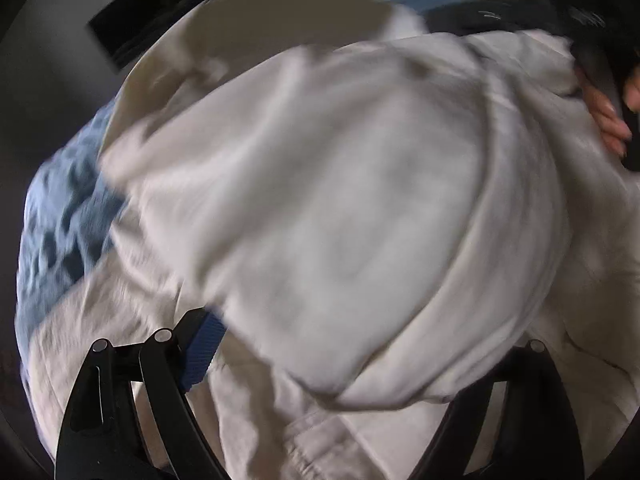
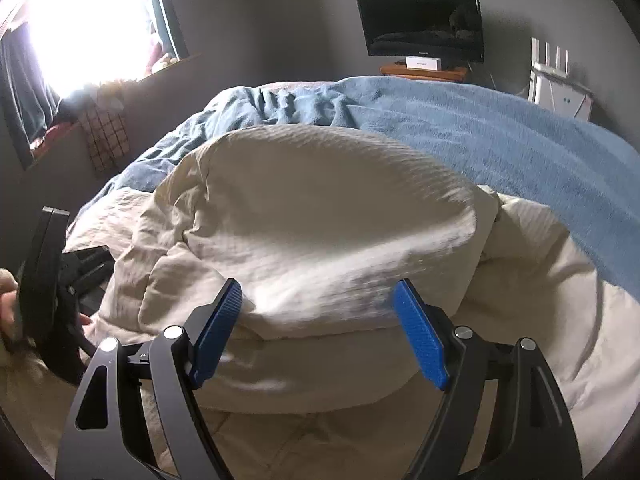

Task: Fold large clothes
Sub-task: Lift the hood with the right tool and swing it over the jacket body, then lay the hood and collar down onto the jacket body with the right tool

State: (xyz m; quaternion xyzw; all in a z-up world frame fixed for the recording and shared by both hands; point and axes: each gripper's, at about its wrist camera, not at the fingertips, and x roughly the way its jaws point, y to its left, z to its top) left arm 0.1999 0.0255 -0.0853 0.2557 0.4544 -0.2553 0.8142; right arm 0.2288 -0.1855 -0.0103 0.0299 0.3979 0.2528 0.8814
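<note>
A large cream garment (image 2: 320,216) lies bunched on a bed with a blue blanket (image 2: 500,136). In the right wrist view my right gripper (image 2: 316,332) is open, its blue pads (image 2: 420,336) standing either side of a raised fold of the cloth without closing on it. The left gripper's body (image 2: 44,292) shows at the left edge of that view. In the blurred left wrist view the cream garment (image 1: 340,208) fills the frame and drapes over my left gripper (image 1: 320,360); only its left blue pad (image 1: 204,352) shows, the right one is covered by cloth.
The blue blanket also shows at the left of the left wrist view (image 1: 60,224). A hand (image 1: 608,116) holding the other gripper is at the right edge there. A TV (image 2: 420,24) on a wooden stand, a white router (image 2: 552,76) and a bright window (image 2: 84,20) lie beyond the bed.
</note>
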